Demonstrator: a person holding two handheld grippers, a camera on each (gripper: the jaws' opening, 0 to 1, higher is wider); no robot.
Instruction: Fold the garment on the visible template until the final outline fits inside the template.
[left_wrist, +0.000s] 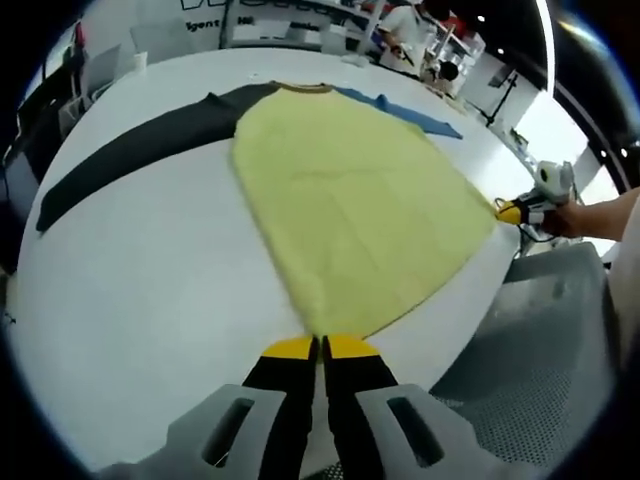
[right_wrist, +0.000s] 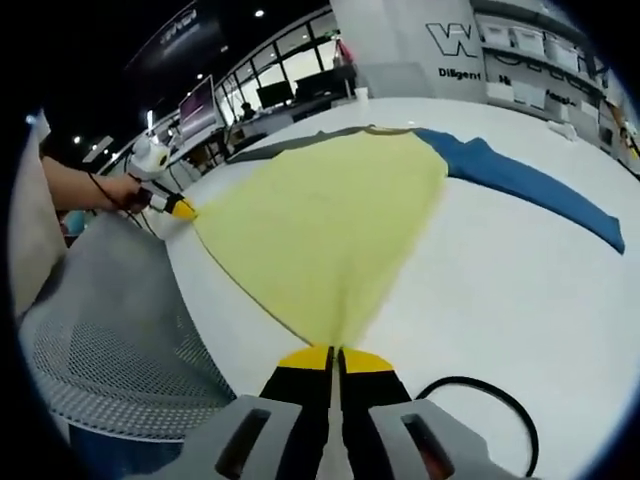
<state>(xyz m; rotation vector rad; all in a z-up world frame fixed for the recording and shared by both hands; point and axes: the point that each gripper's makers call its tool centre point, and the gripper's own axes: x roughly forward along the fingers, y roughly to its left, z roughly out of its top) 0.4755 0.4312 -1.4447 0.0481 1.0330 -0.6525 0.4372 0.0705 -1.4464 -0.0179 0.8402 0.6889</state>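
- Garment (left_wrist: 350, 200) lies flat on the white table (left_wrist: 150, 290), collar at the far end, hem near, long axis running near to far.
- Dark sleeve (left_wrist: 130, 150) stretches left; blue sleeve (right_wrist: 530, 180) stretches right.
- Left gripper (left_wrist: 320, 347) has its jaws pinched together on the hem's near left corner.
- Right gripper (right_wrist: 335, 357) likewise clamps the hem's right corner.

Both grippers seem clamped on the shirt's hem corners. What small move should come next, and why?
Probably lift both hem corners together and carry them toward the collar. The left gripper and right gripper are shut on the yellow shirt, which lies flat and unfolded on the white table, sleeves spread.
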